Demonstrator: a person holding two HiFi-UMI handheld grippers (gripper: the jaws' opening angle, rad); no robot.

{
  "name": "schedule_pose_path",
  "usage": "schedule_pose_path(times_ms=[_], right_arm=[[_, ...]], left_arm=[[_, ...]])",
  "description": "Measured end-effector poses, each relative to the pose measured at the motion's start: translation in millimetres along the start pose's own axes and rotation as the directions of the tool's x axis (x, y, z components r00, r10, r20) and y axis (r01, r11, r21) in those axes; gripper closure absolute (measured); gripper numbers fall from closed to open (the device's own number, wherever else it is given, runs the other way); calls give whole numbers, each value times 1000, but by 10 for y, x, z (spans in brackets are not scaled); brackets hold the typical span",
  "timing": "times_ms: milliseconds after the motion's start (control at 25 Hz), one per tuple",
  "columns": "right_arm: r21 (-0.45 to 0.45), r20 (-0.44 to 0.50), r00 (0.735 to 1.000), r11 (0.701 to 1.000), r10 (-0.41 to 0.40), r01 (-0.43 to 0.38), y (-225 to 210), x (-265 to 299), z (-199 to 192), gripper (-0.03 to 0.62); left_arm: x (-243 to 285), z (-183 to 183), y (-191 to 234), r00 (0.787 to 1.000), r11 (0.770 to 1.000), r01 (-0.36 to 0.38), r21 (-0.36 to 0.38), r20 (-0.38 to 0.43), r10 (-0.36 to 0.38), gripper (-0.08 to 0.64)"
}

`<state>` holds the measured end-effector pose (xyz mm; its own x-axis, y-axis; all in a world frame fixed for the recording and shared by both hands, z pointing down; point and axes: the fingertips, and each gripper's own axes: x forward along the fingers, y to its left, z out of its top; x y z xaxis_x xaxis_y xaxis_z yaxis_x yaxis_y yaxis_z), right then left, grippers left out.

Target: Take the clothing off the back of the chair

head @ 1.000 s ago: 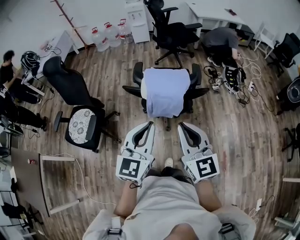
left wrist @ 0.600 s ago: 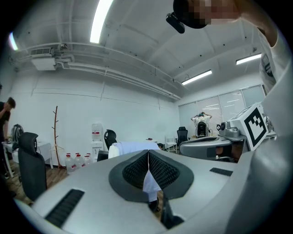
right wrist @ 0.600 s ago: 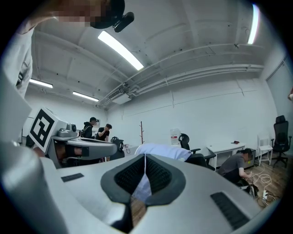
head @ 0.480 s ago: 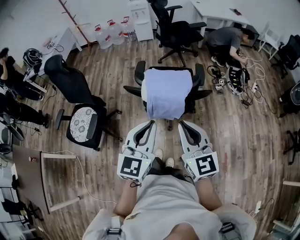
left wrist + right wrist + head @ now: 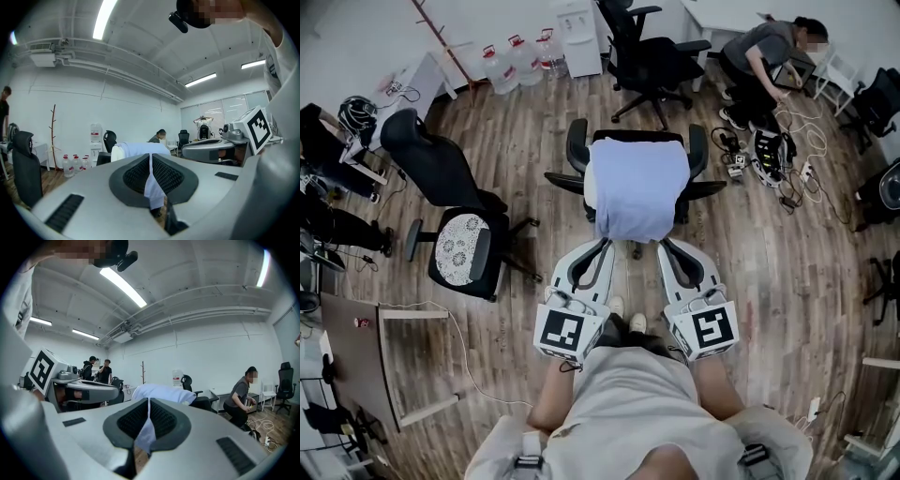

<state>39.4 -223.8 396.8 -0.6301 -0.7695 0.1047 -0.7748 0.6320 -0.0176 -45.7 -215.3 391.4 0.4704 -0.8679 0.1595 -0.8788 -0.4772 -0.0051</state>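
A pale blue garment (image 5: 636,187) hangs over the back of a black office chair (image 5: 577,142) in the middle of the head view, facing away from me. My left gripper (image 5: 602,246) and right gripper (image 5: 664,247) are side by side just short of the garment's lower hem, both shut with nothing between their jaws. In the left gripper view the garment (image 5: 138,150) shows ahead over the closed left gripper (image 5: 150,157). In the right gripper view the garment (image 5: 164,393) lies straight ahead past the closed right gripper (image 5: 149,401).
A second black chair with a patterned cushion (image 5: 461,248) stands to the left. Another black chair (image 5: 649,52) is behind. A person (image 5: 764,52) crouches at the far right among cables (image 5: 787,173). Water bottles (image 5: 517,64) stand by the wall, a wooden table frame (image 5: 403,361) at left.
Both grippers have moved forward, closer to the chair; the garment's hem now sits just beyond their tips. The person at the far right has shifted position.
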Motion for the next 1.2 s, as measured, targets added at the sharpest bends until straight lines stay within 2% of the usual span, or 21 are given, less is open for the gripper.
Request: schedule_pose_path(times_ms=[400, 1200], right_arm=[[-2, -13, 1000, 1000, -28, 28, -35, 78, -17, 571], [-2, -38, 996, 997, -78, 78, -102, 104, -104, 569]], left_arm=[[101, -26, 71, 999, 999, 38, -9, -7, -38, 515], [189, -124, 181, 998, 999, 49, -24, -34, -49, 443]])
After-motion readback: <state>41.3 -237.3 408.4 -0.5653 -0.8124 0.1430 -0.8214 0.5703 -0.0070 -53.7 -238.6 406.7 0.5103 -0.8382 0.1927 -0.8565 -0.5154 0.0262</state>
